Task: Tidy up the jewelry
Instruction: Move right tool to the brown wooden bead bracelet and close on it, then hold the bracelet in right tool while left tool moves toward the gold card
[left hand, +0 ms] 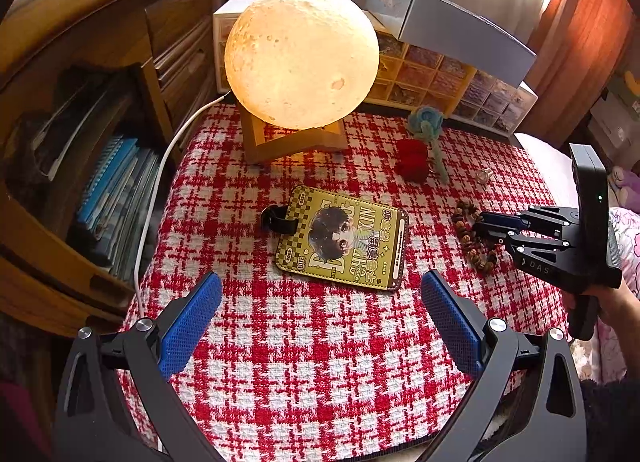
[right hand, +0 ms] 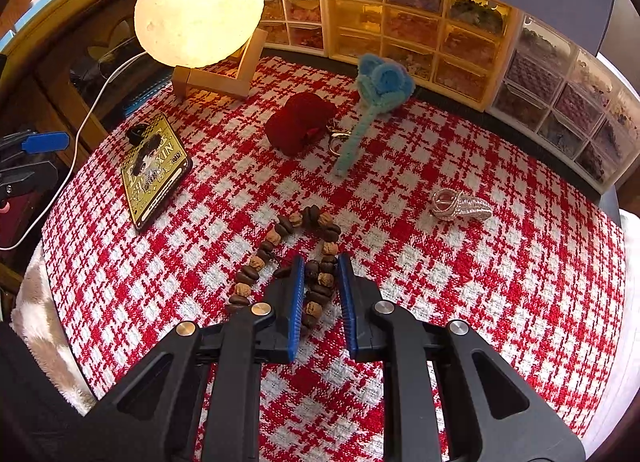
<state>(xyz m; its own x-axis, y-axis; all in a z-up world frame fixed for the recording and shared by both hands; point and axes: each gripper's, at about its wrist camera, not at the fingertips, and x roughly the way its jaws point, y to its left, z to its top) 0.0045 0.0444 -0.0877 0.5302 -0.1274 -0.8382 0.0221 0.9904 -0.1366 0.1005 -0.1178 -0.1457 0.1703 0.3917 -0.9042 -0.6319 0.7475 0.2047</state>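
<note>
Warm lamp glow, fisheye-warped edges.

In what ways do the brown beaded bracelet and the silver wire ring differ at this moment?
The brown beaded bracelet is dark, made of bean-like beads, and forms a large loop; the silver wire ring is pale woven metal and much smaller. One side of the bracelet sits between the nearly shut right tongs; the ring lies apart, untouched. Both rest on the red-and-white checked cloth.
</note>
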